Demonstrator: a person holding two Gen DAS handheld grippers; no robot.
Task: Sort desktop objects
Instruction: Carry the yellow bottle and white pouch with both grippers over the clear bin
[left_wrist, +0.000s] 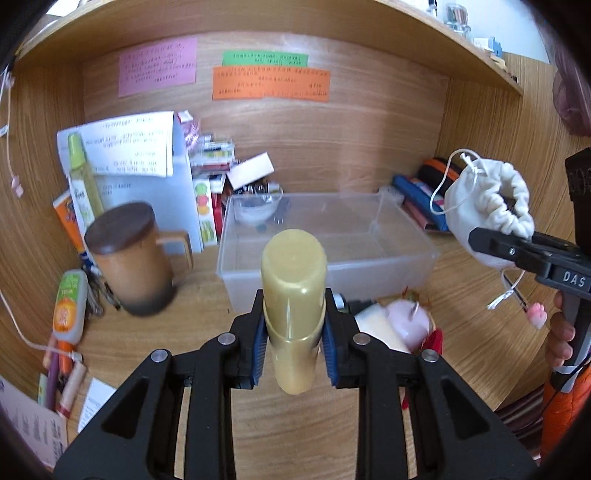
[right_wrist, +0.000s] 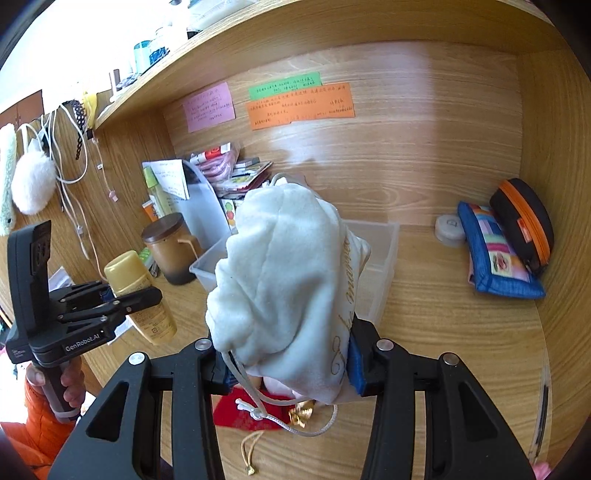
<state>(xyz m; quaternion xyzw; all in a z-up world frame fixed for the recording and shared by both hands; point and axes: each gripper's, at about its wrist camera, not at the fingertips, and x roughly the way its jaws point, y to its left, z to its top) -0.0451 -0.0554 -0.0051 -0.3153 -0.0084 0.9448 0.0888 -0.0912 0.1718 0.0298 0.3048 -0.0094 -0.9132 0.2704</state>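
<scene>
My left gripper (left_wrist: 294, 343) is shut on a gold-yellow bottle (left_wrist: 293, 295), held upright above the desk in front of a clear plastic bin (left_wrist: 402, 266). The bottle (right_wrist: 142, 295) and left gripper (right_wrist: 122, 295) also show in the right wrist view. My right gripper (right_wrist: 288, 363) is shut on a white drawstring pouch (right_wrist: 280, 273), held in the air before the bin (right_wrist: 384, 258). In the left wrist view the pouch (left_wrist: 480, 199) hangs at the right in the right gripper (left_wrist: 517, 245). The bin holds a small clear bowl (left_wrist: 256, 210).
A brown lidded mug (left_wrist: 129, 258) stands left of the bin. Papers, boxes and a green bottle (left_wrist: 83, 170) crowd the back left. A blue pouch (right_wrist: 495, 254), black-orange case (right_wrist: 524, 225) and round tin (right_wrist: 448, 229) lie at the right. A red item (right_wrist: 251, 415) lies below the pouch.
</scene>
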